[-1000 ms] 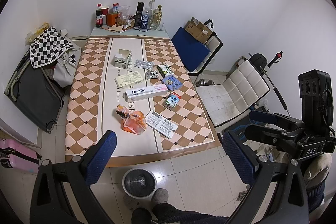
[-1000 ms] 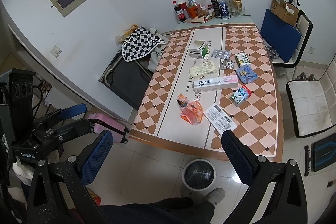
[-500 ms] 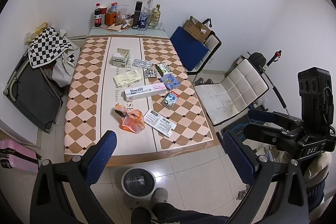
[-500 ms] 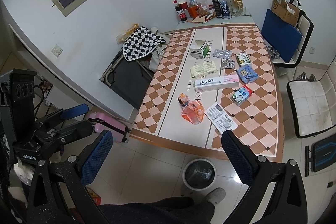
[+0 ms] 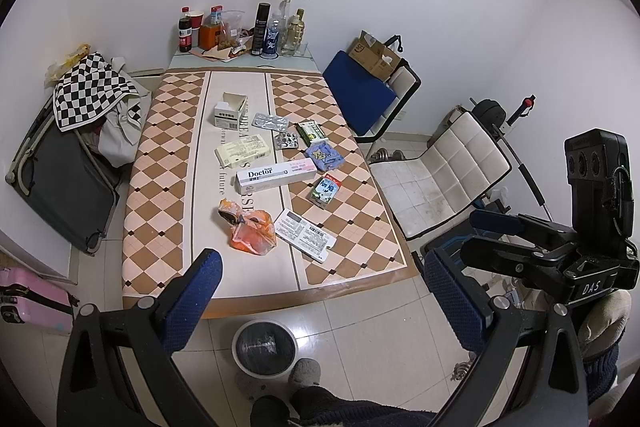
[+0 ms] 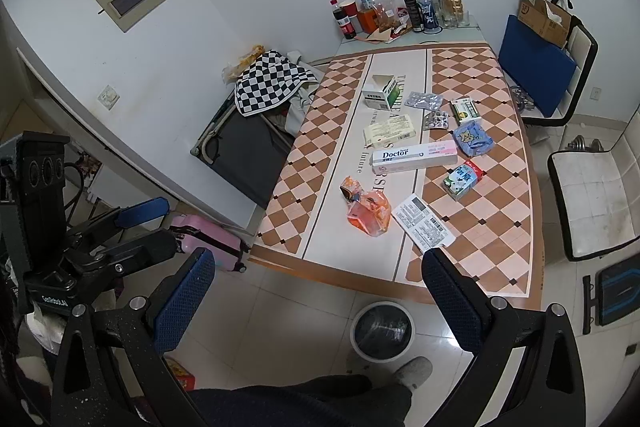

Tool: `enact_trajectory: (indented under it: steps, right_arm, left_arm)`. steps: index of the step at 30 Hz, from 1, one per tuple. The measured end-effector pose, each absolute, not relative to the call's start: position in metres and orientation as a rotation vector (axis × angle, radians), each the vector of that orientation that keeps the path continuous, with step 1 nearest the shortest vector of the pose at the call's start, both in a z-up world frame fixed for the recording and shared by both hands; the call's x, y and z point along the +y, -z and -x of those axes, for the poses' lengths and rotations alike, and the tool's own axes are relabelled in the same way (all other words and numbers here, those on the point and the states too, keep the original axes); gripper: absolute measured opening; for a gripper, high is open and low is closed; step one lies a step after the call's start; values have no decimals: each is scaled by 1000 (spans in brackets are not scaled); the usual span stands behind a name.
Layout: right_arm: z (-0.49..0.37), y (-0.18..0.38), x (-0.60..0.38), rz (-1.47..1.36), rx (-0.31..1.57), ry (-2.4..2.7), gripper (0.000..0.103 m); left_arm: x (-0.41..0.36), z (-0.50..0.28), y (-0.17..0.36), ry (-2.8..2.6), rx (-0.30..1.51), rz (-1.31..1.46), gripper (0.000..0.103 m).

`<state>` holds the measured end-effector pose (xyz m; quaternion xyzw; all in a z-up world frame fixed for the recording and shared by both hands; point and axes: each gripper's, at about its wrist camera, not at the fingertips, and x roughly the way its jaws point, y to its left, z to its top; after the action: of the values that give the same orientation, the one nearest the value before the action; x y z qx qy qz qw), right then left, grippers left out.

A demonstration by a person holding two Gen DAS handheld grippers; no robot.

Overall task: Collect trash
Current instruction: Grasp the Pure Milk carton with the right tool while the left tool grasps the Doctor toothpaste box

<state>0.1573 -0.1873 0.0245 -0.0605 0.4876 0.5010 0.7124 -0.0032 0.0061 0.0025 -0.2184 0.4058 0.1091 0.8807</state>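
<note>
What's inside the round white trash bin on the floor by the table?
The round white trash bin holds a dark liner with a glossy sheen; no trash shows inside it. Its very bottom is too dark to tell.

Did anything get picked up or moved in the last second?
Nothing was picked up. Both cameras drew back a little, so the table looks slightly smaller. The left gripper and right gripper stayed open and empty, and the trash and the bin stayed put.
</note>
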Motion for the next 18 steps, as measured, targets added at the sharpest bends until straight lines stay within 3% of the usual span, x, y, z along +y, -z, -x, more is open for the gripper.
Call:
enact_trajectory:
  steps: [11,18]
  right_arm:
    - [-148,-15,-175,91,1096,-1077,103]
    - [-201,24,-168,-41,1185,-842,103]
  left_arm:
    - [5,-2,3,-233,854,460,103]
    - [36,-61,58,-409,926,260,103]
